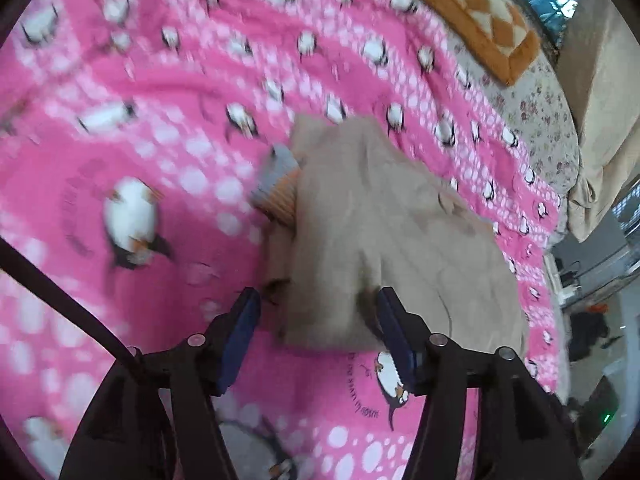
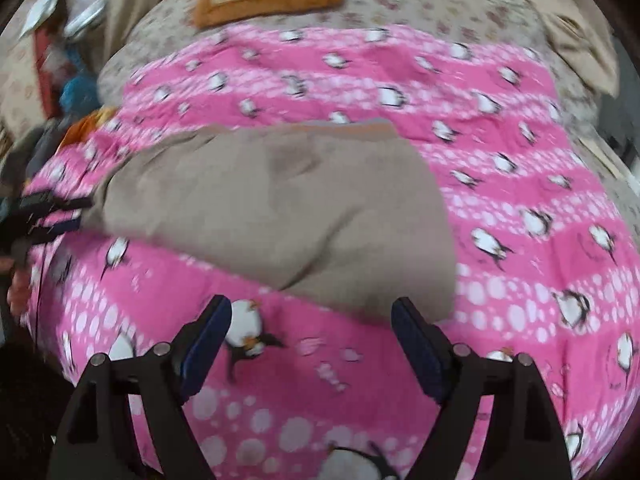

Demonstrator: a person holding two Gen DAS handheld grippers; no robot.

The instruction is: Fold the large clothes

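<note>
Beige garment [image 2: 280,208] folded on pink blanket [image 2: 520,160]

The left tongs [image 1: 316,304] stand wide apart, their 2 blue-padded fingers [image 1: 240,336] angled outward with nothing between the tips. The right tongs [image 2: 312,312] are likewise spread wide and grip nothing. In the right wrist view the left tongs [image 2: 52,216] appear at the far left edge, blurred

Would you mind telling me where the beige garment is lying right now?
The beige garment lies on the pink penguin blanket, mid-frame in both wrist views, just ahead of the open right gripper, with its orange-and-grey ribbed band on the far edge.
</note>
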